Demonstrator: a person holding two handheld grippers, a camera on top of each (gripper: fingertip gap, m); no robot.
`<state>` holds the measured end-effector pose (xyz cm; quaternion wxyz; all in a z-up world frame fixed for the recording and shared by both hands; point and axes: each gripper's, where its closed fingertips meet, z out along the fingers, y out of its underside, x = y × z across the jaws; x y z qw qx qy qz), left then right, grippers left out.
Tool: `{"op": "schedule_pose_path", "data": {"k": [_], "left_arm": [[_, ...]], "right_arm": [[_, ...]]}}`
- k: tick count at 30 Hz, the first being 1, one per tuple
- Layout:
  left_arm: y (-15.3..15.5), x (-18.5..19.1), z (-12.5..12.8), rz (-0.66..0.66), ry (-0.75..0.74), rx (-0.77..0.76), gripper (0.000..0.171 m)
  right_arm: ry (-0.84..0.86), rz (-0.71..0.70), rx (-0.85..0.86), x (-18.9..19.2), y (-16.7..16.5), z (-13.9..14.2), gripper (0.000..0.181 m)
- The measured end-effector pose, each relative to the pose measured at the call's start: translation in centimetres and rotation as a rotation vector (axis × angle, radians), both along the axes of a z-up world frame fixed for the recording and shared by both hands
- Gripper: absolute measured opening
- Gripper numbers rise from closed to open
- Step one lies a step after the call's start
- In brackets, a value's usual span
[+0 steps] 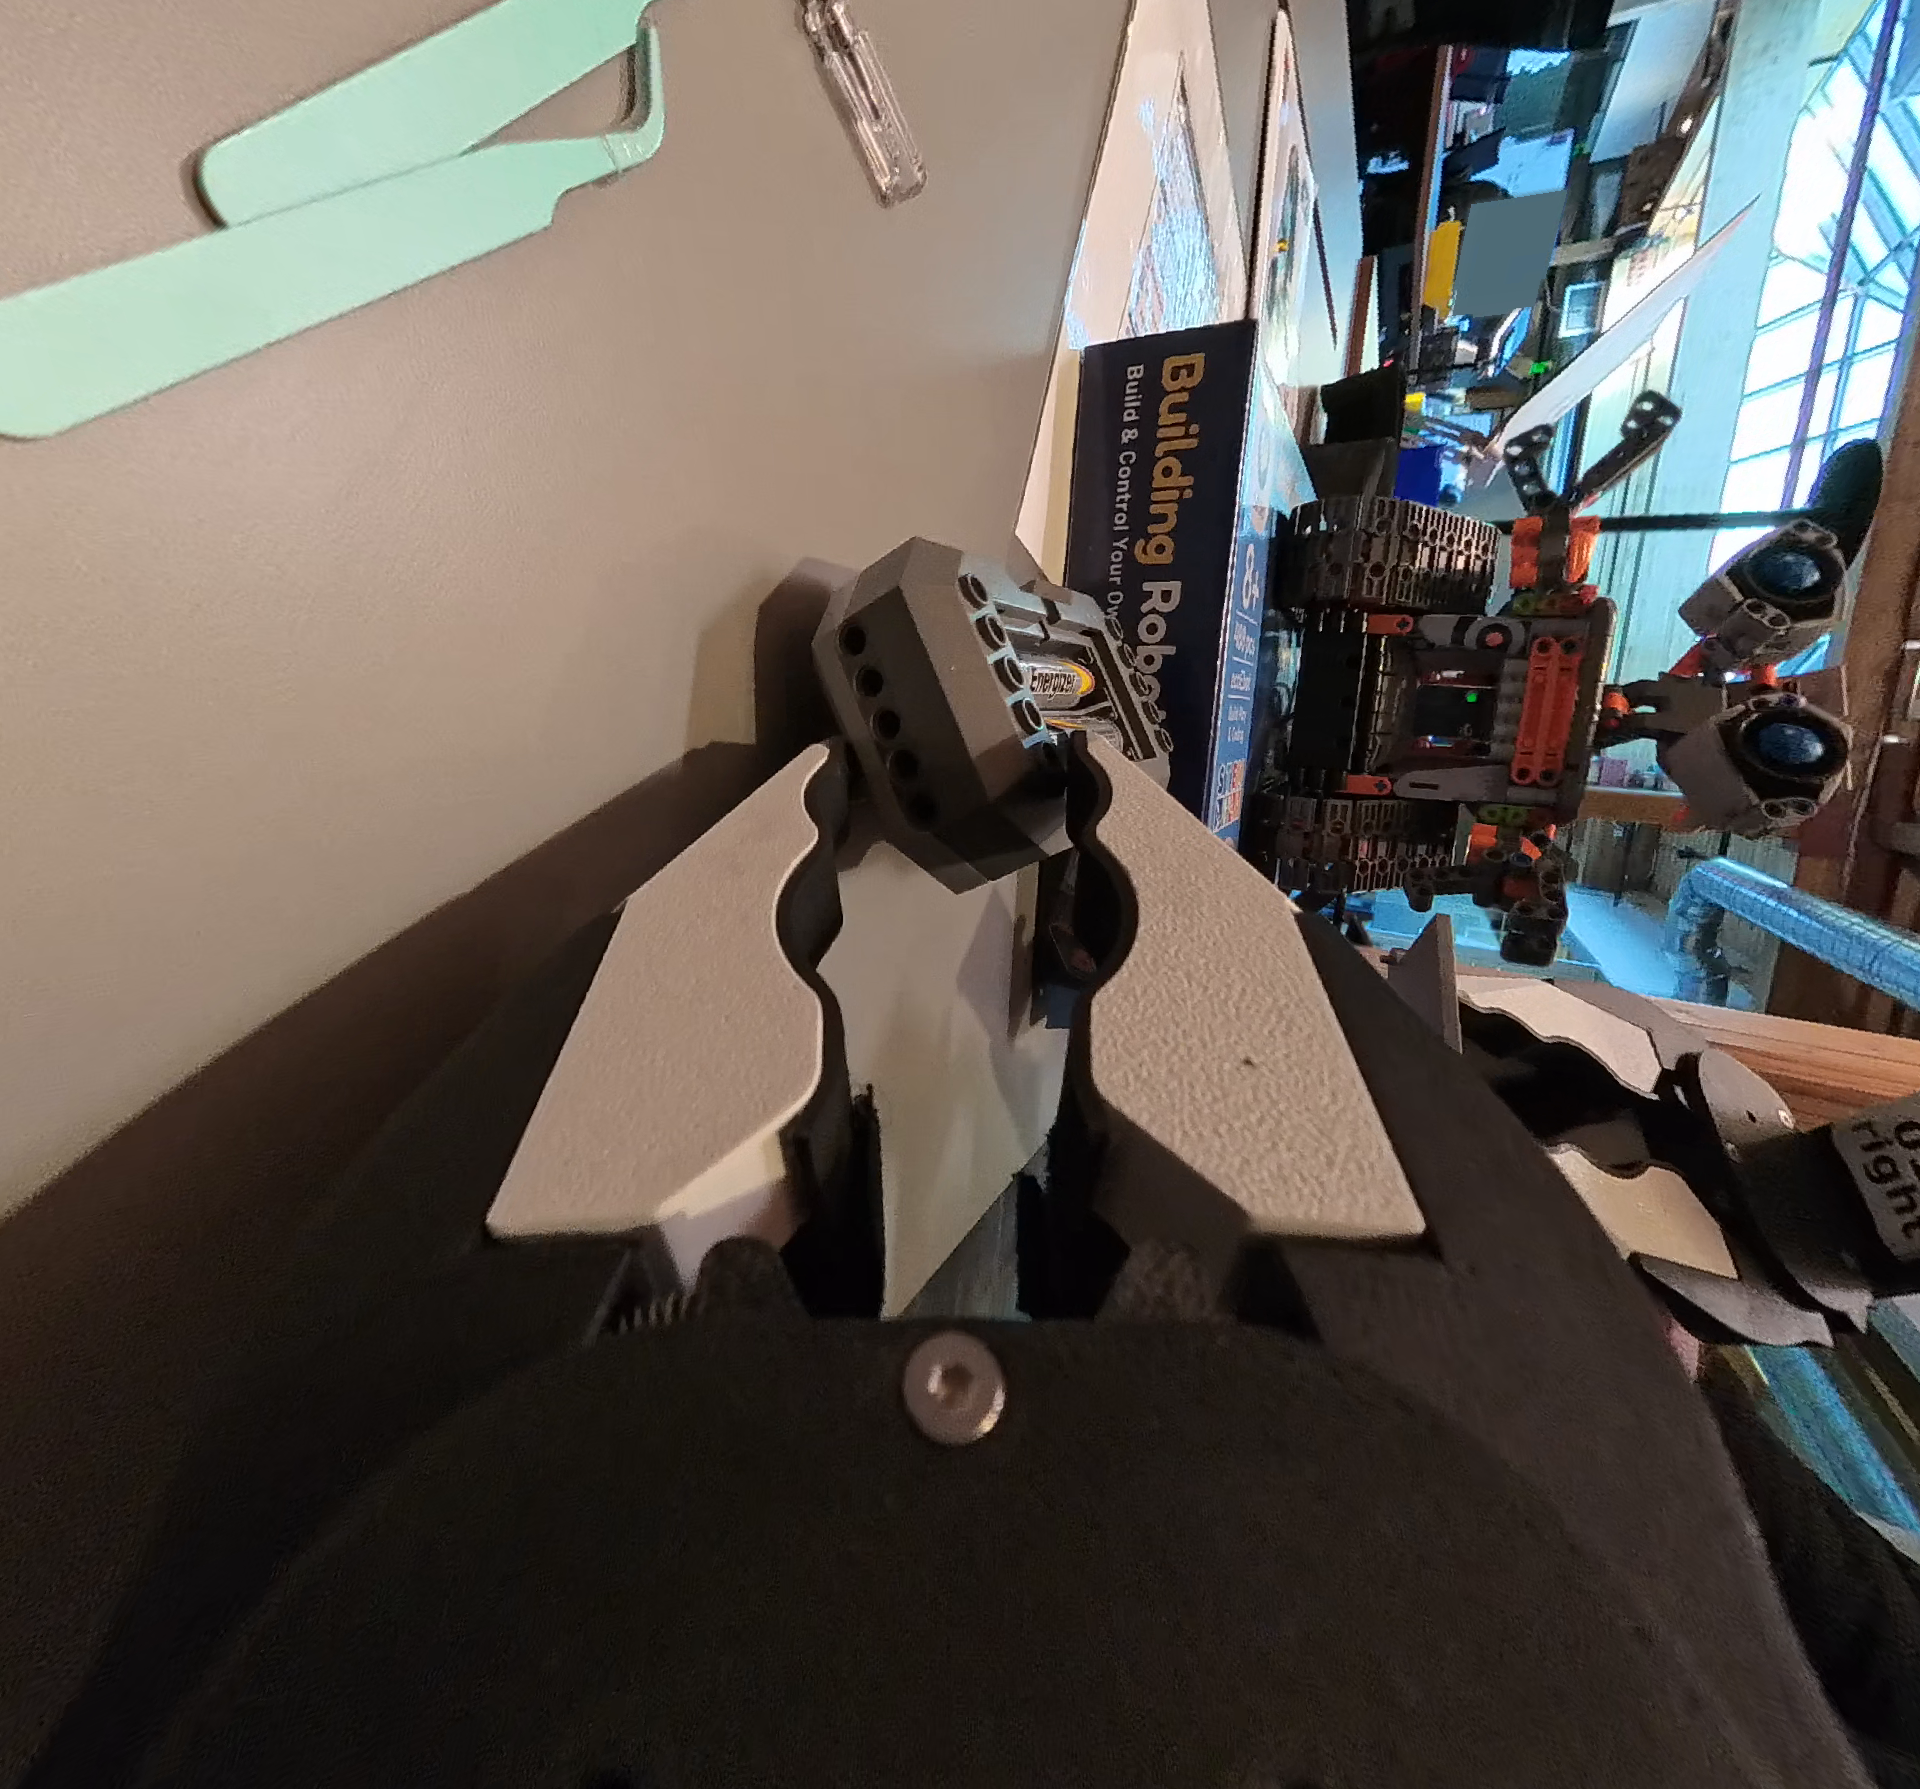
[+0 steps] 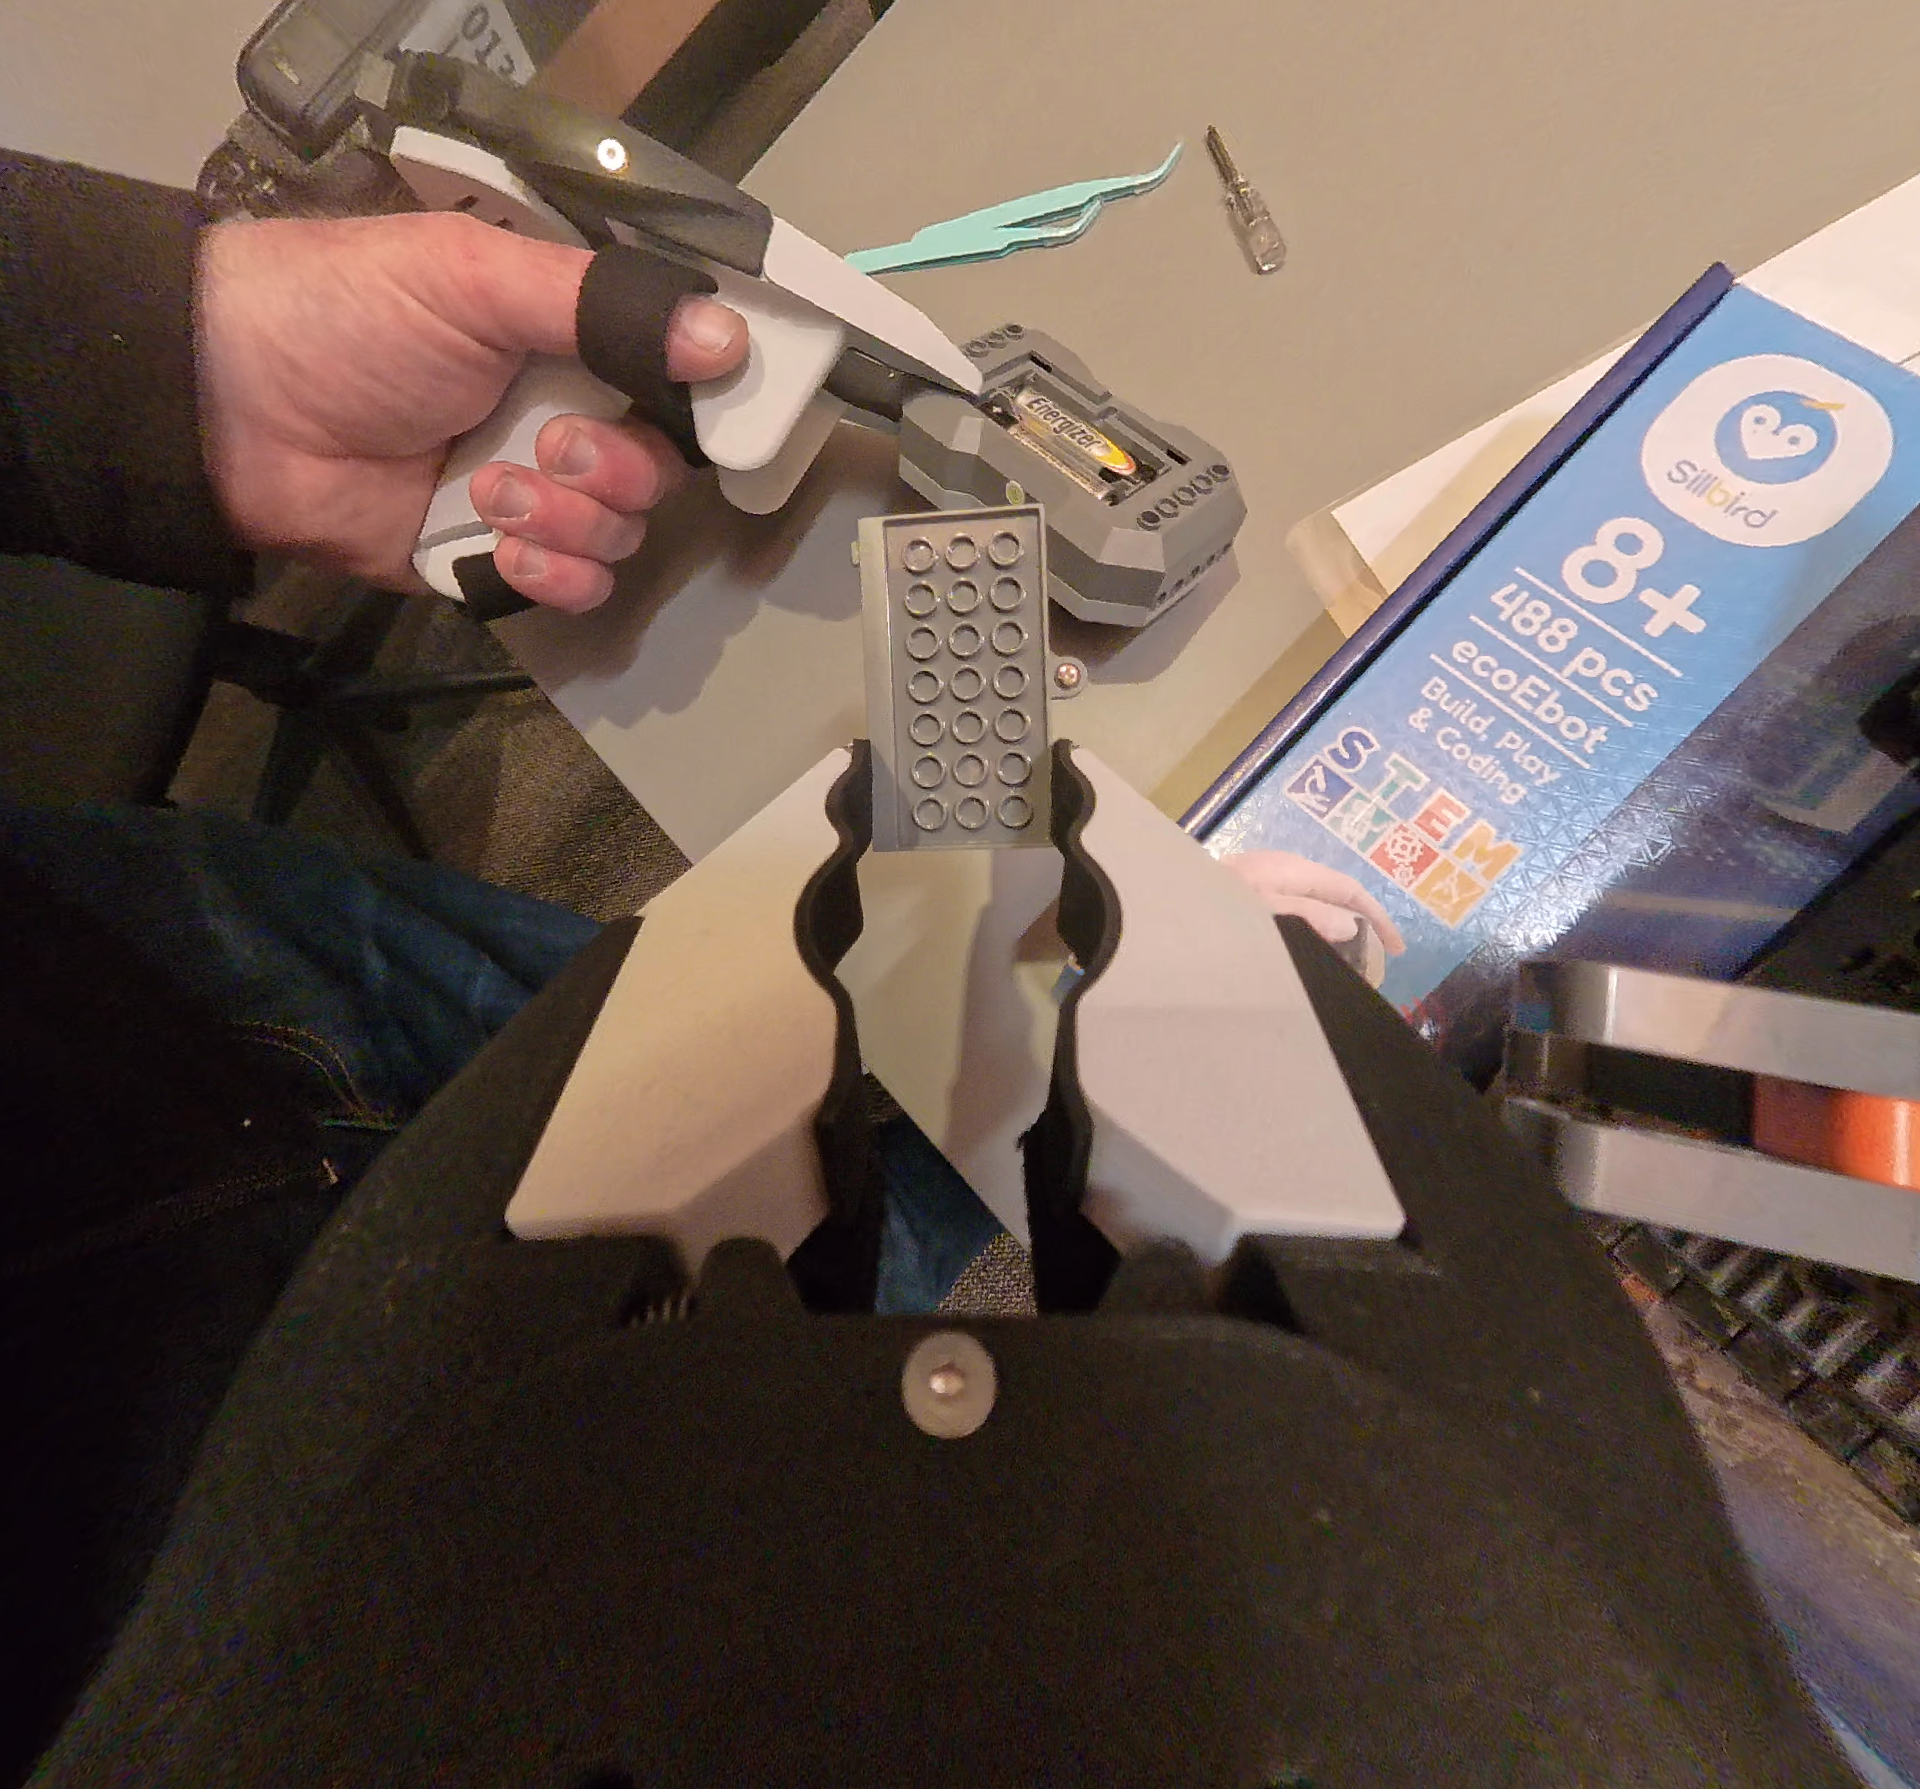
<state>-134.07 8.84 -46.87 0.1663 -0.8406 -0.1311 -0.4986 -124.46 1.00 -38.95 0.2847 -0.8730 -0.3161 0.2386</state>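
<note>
The left tool [image 1: 961, 783] is clamped on one end of a grey battery box [image 1: 935, 711], pinning it against the tabletop [image 1: 468, 544] so that its open compartment faces up; a battery [image 2: 1070, 440] lies exposed inside. In the right wrist view, the person's left hand [image 2: 416, 399] grips that tool's handle with one finger through a black strap, the tool slanting down onto the near end of the box. The right tool [image 2: 961, 794] is closed on the lower edge of a grey studded plate [image 2: 961, 679], which appears to be the compartment cover, held upright just in front of the box and apart from it; a small screw [image 2: 1070, 674] shows at its side. Mint-green tweezers [image 1: 343, 181] and a clear-handled screwdriver [image 1: 831, 35] lie farther off on the tabletop. A blue kit box [image 2: 1558, 648] stands beside the work, and an assembled brick-built robot [image 1: 1507, 700] stands beyond it.
</note>
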Motion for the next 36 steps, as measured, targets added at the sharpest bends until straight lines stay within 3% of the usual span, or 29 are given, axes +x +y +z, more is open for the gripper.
{"op": "schedule_pose_path", "data": {"k": [10, 13, 16, 19, 26, 32, 36], "left_arm": [[1.1, -0.6, -0.3, -0.001, 0.039, -0.052, 0.041], [1.2, -1.1, 0.0, 0.006, 0.053, -0.046, 0.051], [0.9, -1.6, 0.8, -0.006, 0.085, -0.023, 0.064], [0.5, -1.8, 3.6, -0.023, 0.093, 0.041, 0.067], [-1.9, 1.2, 12.8, -0.162, -0.07, 0.253, 0.053], [-2.3, 3.4, 14.5, -0.198, -0.11, 0.286, 0.042], [-2.1, 3.4, 14.5, -0.182, -0.113, 0.295, 0.019]], "right_arm": [[0.013, 0.005, -0.015, -0.4, 0.7, 0.3, 0.032], [0.021, -0.005, -0.014, -0.4, 0.8, 0.6, 0.032], [0.027, -0.011, -0.003, -0.5, 1.2, 1.2, 0.032], [0.053, -0.036, -0.005, -0.7, 1.7, 2.2, 0.032], [0.091, -0.068, 0.007, -1.8, 3.5, 4.0, 0.032], [0.077, -0.011, 0.031, -4.3, 4.3, 4.7, 0.032], [0.079, 0.018, 0.035, -6.0, 4.5, 5.0, 0.032]]}}
